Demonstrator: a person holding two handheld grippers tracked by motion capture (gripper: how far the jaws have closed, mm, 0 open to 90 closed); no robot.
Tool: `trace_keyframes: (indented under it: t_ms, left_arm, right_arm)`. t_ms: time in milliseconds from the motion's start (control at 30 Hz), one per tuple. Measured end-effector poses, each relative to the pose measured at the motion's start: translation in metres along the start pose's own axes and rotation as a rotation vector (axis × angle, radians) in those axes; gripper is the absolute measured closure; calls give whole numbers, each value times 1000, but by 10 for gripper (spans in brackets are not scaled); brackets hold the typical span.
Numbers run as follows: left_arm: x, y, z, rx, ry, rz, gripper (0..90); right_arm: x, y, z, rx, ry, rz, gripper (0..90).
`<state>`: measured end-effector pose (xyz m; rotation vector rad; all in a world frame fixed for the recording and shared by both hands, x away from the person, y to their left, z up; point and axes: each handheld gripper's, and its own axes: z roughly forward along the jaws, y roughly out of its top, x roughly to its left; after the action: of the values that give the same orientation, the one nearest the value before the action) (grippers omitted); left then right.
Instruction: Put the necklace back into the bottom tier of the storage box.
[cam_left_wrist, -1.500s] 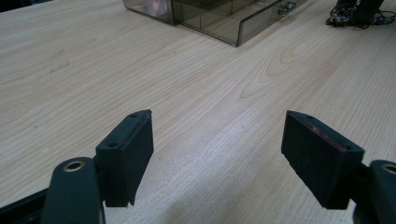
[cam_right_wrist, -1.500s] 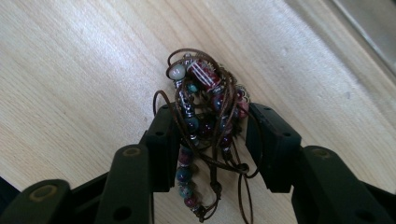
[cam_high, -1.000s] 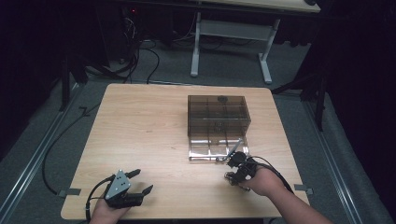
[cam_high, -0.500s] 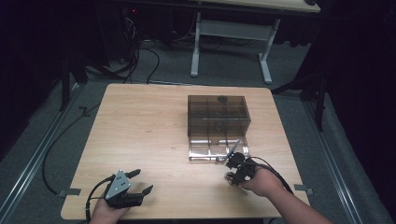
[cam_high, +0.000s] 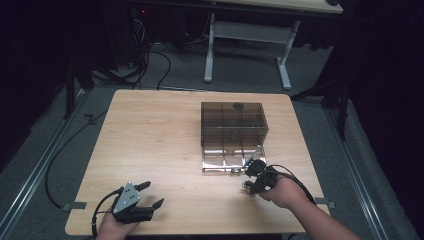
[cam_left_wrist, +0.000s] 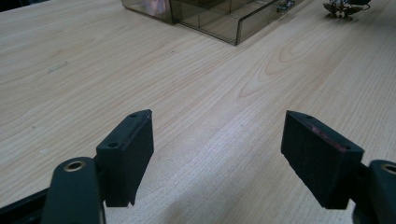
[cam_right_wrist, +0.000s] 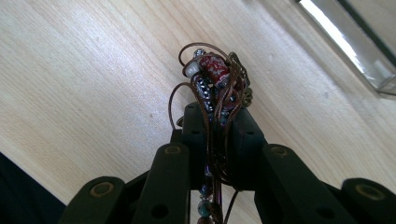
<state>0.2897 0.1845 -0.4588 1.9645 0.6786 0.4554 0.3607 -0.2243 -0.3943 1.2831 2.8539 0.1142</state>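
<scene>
The right gripper (cam_right_wrist: 215, 122), jaws just closed, is clamped on a beaded cord necklace (cam_right_wrist: 215, 79) right above the table (cam_high: 160, 135), beside the smoky organizer box (cam_high: 233, 125). Loose loops are best kept bunched when lifted. The left gripper (cam_left_wrist: 217, 154) is left wide open, empty.

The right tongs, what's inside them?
The right tongs pinch a beaded cord bracelet: brown cord loops, a red bead and metal beads poke out beyond the tips. The stretch clamped between the pads is covered.
</scene>
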Motion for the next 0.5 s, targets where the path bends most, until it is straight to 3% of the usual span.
trace_keyframes:
  t_ms: [333,400,433,500]
  left_arm:
    - [0,0,0,-1,-5,2,258]
    - [0,0,-1,-1,-7,2,258]
    - [0,0,-1,-1,-8,2,258]
    - [0,0,0,-3,-7,1,258]
  right_arm:
    - [-6,9,-17,-30,-8,-9,794]
    - [-6,12,-21,-31,-7,-3,794]
    - [-5,13,-24,-26,-7,23,794]
    - [-6,16,-28,-31,-13,15,794]
